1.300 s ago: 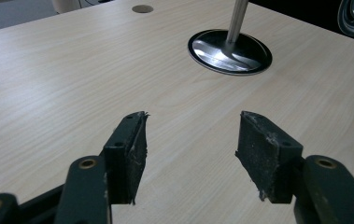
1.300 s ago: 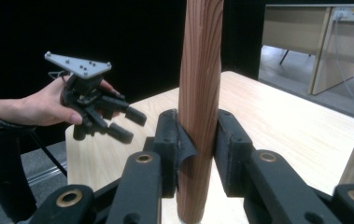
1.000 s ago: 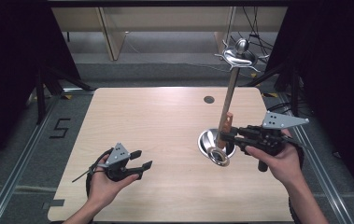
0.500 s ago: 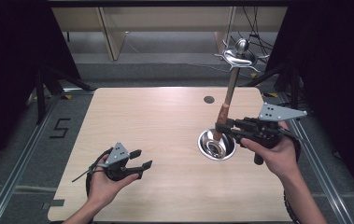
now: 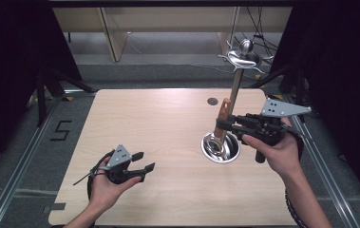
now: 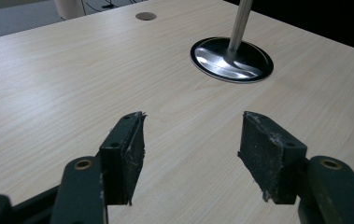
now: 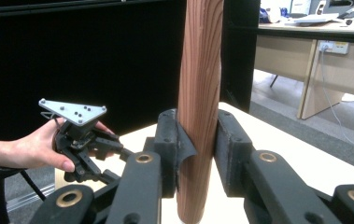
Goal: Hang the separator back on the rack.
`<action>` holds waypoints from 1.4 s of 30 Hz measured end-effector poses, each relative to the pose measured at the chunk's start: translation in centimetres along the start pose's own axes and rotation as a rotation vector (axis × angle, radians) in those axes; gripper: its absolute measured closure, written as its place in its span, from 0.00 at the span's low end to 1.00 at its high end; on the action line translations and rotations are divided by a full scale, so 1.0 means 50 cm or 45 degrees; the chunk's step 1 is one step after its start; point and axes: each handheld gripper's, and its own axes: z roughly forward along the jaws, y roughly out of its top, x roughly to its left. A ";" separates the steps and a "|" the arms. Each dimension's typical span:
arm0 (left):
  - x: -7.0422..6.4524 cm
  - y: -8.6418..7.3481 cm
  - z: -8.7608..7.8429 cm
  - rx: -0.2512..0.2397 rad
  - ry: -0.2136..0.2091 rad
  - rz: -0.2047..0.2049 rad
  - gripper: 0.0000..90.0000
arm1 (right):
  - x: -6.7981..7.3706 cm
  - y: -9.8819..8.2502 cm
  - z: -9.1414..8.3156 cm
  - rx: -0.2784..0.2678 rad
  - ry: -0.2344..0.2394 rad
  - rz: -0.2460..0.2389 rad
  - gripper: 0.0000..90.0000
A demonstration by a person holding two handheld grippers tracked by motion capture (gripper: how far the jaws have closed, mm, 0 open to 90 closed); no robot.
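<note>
Two tongs share this desk (image 5: 168, 123). Near its right edge stands a metal stand (image 5: 234, 90), its round base (image 6: 231, 52) shining. The right gripper (image 5: 232, 124) clamps an upright wooden handle (image 7: 198, 102) beside the pole: probably best kept vertical, clear of the pole. The left gripper (image 6: 191, 154) rests wide and empty near the front-left corner.

The table (image 5: 158, 123) is pale wood with fine grain. The handle (image 7: 199, 93) is reddish-brown with dark streaks. The stand's round base (image 6: 230, 53) and pole (image 5: 235, 90) are shiny silver. Both grippers, left (image 5: 139, 161) and right (image 5: 230, 122), are black with grey plates.
</note>
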 end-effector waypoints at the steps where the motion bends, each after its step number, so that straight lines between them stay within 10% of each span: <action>1: 0.000 0.000 0.000 0.000 -0.001 0.002 0.44 | 0.000 0.004 0.001 0.000 0.002 0.014 0.82; 42: 0.001 0.002 0.001 -0.010 -0.005 -0.016 0.43 | -0.015 0.068 0.001 -0.073 -0.044 0.014 0.82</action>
